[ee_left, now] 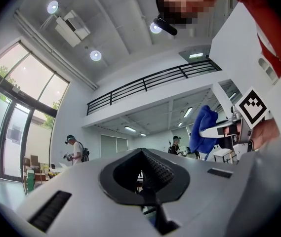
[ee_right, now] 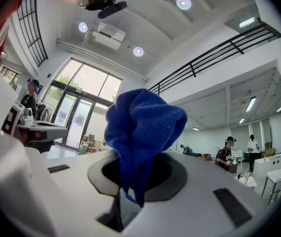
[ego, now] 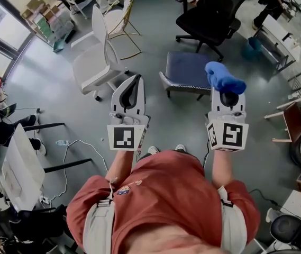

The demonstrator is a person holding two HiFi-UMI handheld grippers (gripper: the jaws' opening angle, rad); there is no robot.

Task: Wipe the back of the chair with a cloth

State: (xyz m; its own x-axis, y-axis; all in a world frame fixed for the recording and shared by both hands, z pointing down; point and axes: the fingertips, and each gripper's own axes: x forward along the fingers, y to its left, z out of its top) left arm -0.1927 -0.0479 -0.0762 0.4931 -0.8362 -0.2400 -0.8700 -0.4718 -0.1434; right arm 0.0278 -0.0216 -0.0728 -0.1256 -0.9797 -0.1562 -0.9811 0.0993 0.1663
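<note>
Ahead, grey floor [ego: 155, 110] spreads wide, with a white chair [ego: 94, 57] off to the left, a black office chair [ego: 213, 12] farther back and a blue padded stool [ego: 187, 70] between them; which chair is meant I cannot tell. Both grippers are held up, well apart from all three. The left gripper [ego: 130, 86] has its jaws together on nothing. The right gripper [ego: 225, 95] is clamped on the blue cloth [ego: 223, 78], which bunches above the jaws in a loose wad. To wipe well, I would lay the cloth's bunched face flat against the chair back, press lightly and stroke along it, with the free gripper steadying the chair should it roll.
</note>
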